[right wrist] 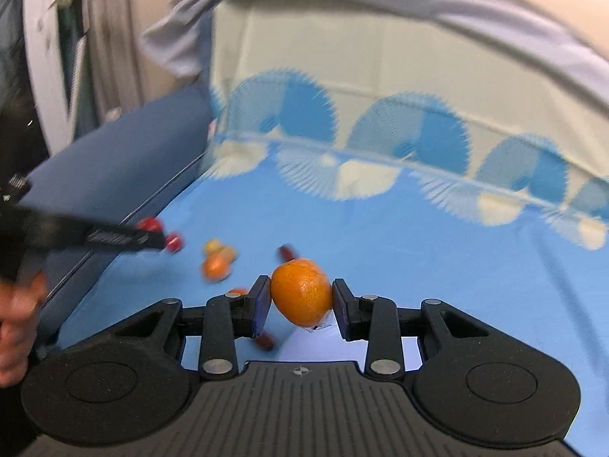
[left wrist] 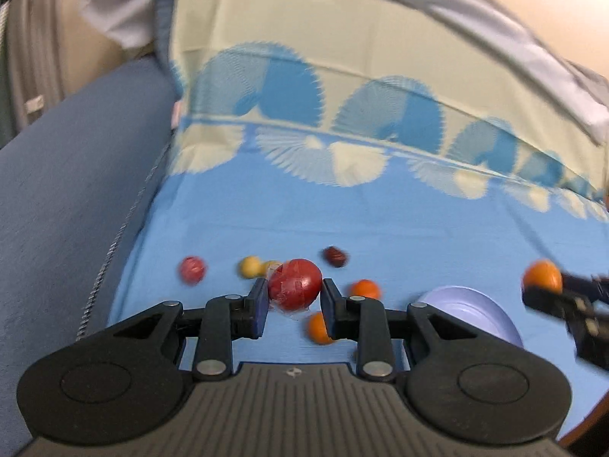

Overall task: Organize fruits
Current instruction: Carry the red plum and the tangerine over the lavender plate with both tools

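Observation:
In the left wrist view my left gripper [left wrist: 294,286] is shut on a red round fruit [left wrist: 296,280] with clear tape on its skin, held above the blue cloth [left wrist: 418,228]. Loose fruits lie below it: a red one [left wrist: 192,269], a yellow one [left wrist: 249,266], a dark red one [left wrist: 335,256] and two small oranges [left wrist: 365,289] [left wrist: 319,328]. A lavender plate [left wrist: 475,314] sits to the right. In the right wrist view my right gripper [right wrist: 300,288] is shut on an orange [right wrist: 300,297]. The left gripper [right wrist: 161,234] shows blurred at the left, with red fruit [right wrist: 175,242].
The cloth covers a bed or sofa seat with a dark blue padded side [left wrist: 76,175] on the left and a patterned cream backrest [left wrist: 342,38] behind. A person's hand [right wrist: 15,327] is at the left edge. The right gripper [left wrist: 544,282] with its orange enters from the right.

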`<state>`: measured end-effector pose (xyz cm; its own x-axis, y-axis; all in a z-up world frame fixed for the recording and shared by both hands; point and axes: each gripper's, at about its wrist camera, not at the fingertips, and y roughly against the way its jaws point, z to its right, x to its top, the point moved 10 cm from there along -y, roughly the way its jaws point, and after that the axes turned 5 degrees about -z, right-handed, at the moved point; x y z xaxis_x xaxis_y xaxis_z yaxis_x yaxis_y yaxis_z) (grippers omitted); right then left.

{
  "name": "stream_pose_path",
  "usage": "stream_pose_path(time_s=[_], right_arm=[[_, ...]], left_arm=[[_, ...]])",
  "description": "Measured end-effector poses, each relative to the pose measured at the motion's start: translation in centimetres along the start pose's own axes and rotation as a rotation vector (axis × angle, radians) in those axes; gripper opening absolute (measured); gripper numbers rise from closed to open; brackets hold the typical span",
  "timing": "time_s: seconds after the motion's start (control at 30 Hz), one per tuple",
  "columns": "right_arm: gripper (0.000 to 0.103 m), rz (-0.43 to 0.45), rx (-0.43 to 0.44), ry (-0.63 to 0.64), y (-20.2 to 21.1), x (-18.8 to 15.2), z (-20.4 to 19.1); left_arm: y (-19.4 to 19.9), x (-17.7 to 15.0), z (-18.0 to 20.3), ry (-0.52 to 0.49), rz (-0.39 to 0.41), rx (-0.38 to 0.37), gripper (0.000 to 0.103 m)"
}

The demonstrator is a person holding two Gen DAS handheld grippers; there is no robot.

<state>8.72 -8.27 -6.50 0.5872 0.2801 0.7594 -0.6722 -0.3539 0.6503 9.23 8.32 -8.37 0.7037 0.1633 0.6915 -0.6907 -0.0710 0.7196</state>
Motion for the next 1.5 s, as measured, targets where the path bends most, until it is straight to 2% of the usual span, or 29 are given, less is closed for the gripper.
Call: stream_pose_path(time_s=[0.1,0.2,0.27,0.37,0.5,0.63,0.83,0.97,1.17,1.5], right_arm=[[0.037,0.025,-0.055,-0.060,-0.1,-1.1,3.6],[0.037,-0.025,-0.117,-0.203,-1.1,-2.6,7.4],[0.037,-0.022,-0.132,-0.290,-1.0,-3.2,9.5],[0.037,-0.039,-0.176,-0.321,-1.0,-4.4,11.4],[0.037,-0.063,-0.178,-0.333,-1.3,-5.5,11.7],[0.037,-0.086,-0.174,-0.292,-1.9,-6.1,11.1],[0.037,-0.086,-0.181,-0.216,-2.2,-5.8,10.3],[0.037,-0.089,-0.176,-0.187,-2.4,-5.7,9.9],[0.037,-0.090,-0.165,-0.166,-2.5,-5.7,9.4],[0.037,-0.104,-0.169,-0.148,-2.7,-5.7,9.1]], left_arm=[[0.0,-0.6,2.3,-0.060,0.006,-0.031,0.032],[-0.5,-1.4,4.4,-0.109,-0.006,-0.076,0.032],[-1.0,-1.9,5.5,-0.129,-0.020,-0.108,0.032],[-2.1,-2.8,7.3,-0.166,-0.044,-0.155,0.032],[-3.3,-4.0,9.6,-0.214,-0.066,-0.201,0.032],[-4.2,-4.9,12.4,-0.274,-0.070,-0.248,0.032],[-5.3,-7.0,15.3,-0.389,-0.084,-0.259,0.032],[-5.3,-6.8,15.8,-0.410,-0.061,-0.253,0.032],[-5.8,-7.3,15.7,-0.418,-0.096,-0.234,0.032],[-6.4,-7.3,14.7,-0.408,-0.107,-0.210,0.032]])
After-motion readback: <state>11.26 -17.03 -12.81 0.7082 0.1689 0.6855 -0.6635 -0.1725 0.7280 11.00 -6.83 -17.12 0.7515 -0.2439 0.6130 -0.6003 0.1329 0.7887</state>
